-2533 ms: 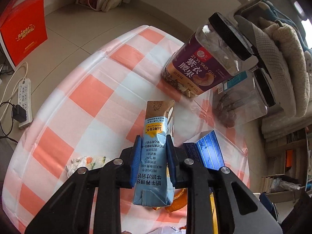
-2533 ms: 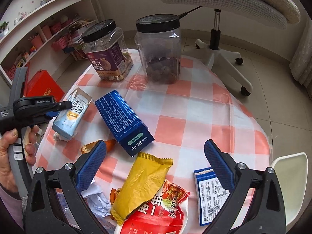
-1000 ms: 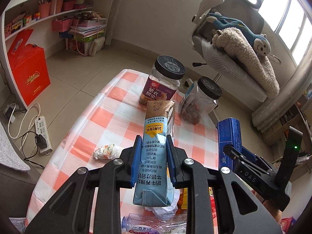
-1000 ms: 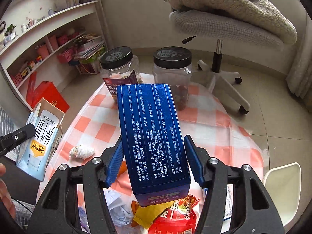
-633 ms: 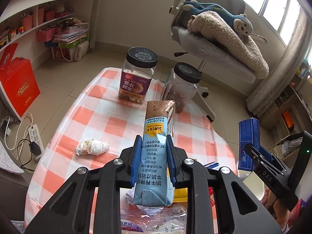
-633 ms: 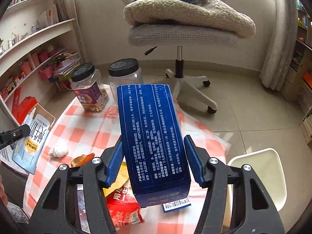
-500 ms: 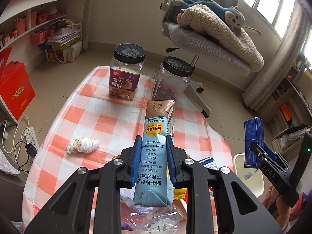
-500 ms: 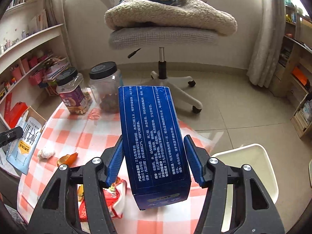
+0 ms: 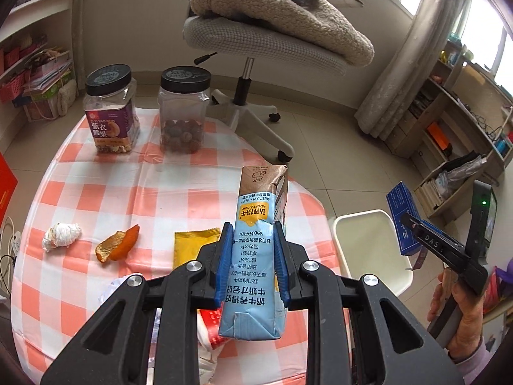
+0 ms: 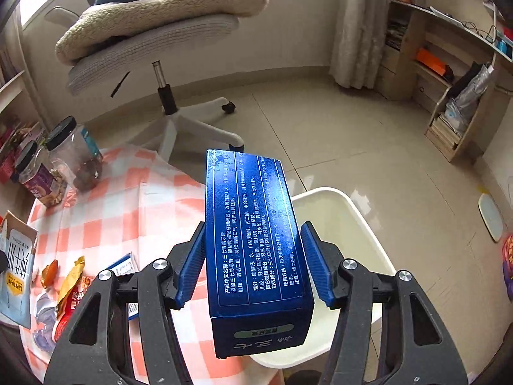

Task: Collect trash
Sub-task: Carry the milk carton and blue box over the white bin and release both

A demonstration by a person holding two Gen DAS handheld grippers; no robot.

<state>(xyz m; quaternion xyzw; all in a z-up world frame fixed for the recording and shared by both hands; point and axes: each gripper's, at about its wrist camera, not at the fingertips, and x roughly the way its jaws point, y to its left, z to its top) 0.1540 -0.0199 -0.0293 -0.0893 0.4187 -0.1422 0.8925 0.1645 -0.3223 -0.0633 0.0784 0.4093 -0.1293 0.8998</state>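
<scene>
Checked cloth covers the table [image 9: 105,192], where a peel [image 9: 117,246], a tissue wad [image 9: 61,235] and wrappers [image 9: 189,248] are left beside two jars [image 9: 110,112]. A white bin [image 10: 346,224] is seen on the floor just past the table edge. The blue box [image 10: 256,240] could be dropped short of the bin if released early. The box is clamped in the half-wide right claw [image 10: 253,266]; the milk carton [image 9: 256,256] is pinched in the narrow left claw [image 9: 251,264].

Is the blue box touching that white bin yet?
Apart. The right wrist view shows the blue box clamped in the right claw, above the white bin.
</scene>
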